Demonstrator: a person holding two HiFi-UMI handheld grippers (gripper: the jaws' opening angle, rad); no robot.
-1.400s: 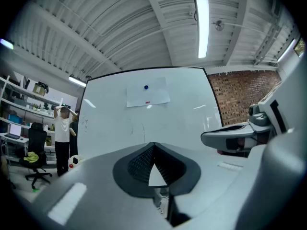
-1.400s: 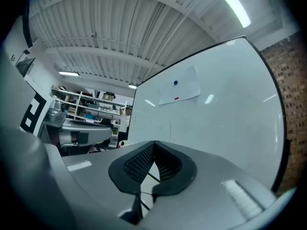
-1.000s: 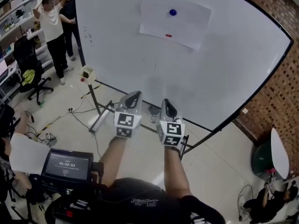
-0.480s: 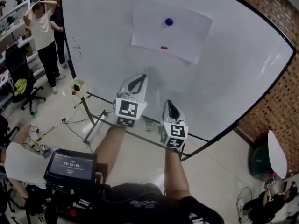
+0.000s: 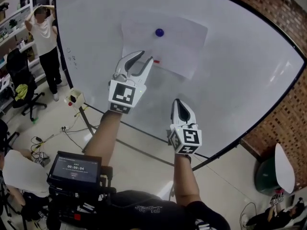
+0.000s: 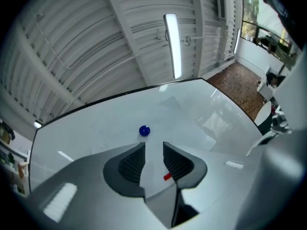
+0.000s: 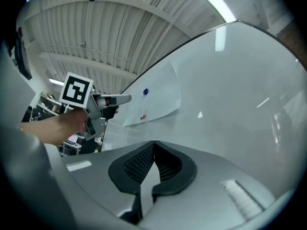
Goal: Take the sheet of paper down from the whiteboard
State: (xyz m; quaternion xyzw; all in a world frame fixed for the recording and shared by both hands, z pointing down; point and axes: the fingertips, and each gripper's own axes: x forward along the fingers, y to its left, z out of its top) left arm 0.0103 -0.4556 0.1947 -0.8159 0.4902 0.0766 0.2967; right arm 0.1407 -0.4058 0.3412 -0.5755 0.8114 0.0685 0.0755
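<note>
Two tools are raised: nearest, my right hand-held gripper (image 5: 178,102) is clenched on nothing. My left hand-held gripper (image 5: 144,57), higher, is opening, nothing gripped. Beyond it the sheet of paper (image 5: 177,47) hangs under a blue magnet (image 5: 159,32) on the whiteboard (image 5: 240,71).

"00:00:04" on screen (image 5: 74,168) (tiny digits)

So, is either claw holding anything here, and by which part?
Nothing is held. The left claw is opening with nothing in it, and the right claw is shut and empty.
</note>
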